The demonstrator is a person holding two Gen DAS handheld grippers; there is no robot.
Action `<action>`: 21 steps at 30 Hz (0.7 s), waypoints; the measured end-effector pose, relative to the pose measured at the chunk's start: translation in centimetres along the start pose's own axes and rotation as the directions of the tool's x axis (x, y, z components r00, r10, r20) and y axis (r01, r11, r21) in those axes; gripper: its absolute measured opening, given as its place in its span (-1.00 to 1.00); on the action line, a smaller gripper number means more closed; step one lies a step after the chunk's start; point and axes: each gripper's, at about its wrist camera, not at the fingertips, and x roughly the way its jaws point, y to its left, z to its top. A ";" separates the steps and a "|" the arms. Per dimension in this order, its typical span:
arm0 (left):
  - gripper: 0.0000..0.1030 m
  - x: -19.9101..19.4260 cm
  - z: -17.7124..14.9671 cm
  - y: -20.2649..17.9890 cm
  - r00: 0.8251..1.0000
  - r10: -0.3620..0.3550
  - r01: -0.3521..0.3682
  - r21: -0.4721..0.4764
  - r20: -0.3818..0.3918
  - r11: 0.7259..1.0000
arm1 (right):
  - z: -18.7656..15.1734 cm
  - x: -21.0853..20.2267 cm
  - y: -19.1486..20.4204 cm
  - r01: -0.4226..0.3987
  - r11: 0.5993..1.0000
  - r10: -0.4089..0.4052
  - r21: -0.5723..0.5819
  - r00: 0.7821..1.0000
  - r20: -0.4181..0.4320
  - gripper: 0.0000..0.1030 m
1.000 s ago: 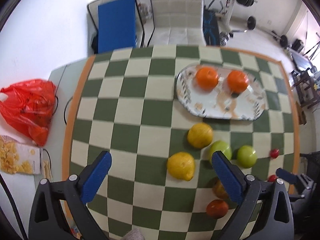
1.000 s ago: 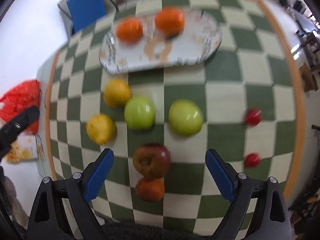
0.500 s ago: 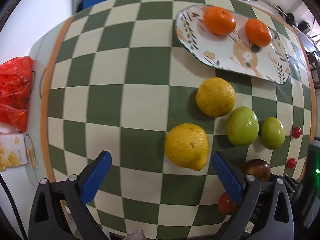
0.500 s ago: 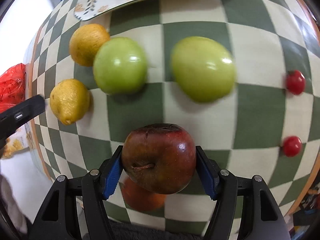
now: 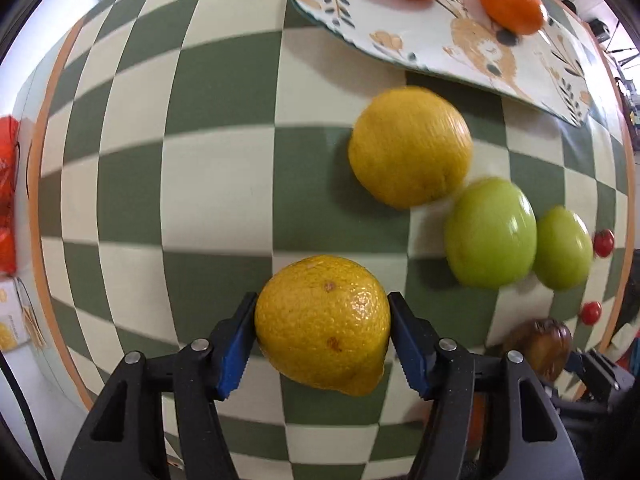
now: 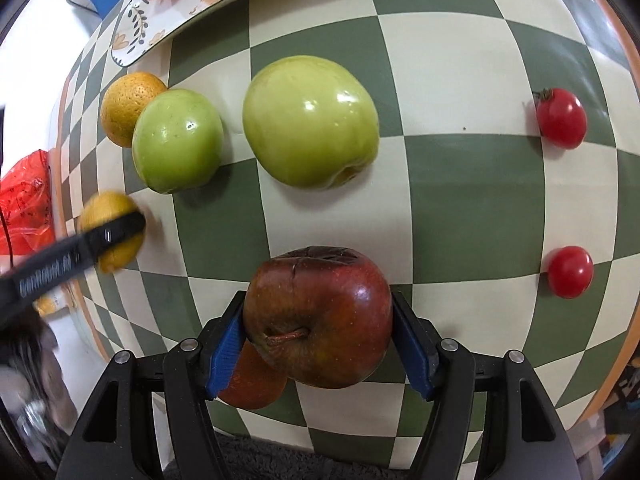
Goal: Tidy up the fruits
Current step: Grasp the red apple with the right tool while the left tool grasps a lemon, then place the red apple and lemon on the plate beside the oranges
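1. Left gripper pinches lemon between both blue pads, low at 6 o'clock; lift straight, squeeze steady.
2. Plate at 1 o'clock, 2 oranges on it; likely drop spot.
3. Right gripper clamps red apple; clear the fruit beneath before swinging toward 11 o'clock.

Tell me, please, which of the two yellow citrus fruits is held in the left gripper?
The nearer yellow citrus, clamped between the left gripper pads. The other yellow citrus lies free on the checkered cloth, just below the plate.
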 end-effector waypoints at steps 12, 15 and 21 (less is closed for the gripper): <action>0.19 1.5 -5.8 -1.1 1.000 -0.011 0.010 -0.040 -0.013 0.999 | 0.0 -1.8 -0.9 0.012 1.000 -0.012 0.009 1.000 0.010 0.38; 0.19 1.4 -6.3 -1.7 1.000 -0.007 0.007 -0.036 -0.004 0.999 | 0.4 -1.9 -0.4 0.024 1.000 -0.024 0.003 0.999 0.024 0.37; 0.18 0.9 -6.5 -1.1 1.000 -0.017 0.017 -0.039 -0.003 0.999 | -0.2 -2.4 0.4 0.039 0.999 -0.038 -0.021 0.999 0.035 0.36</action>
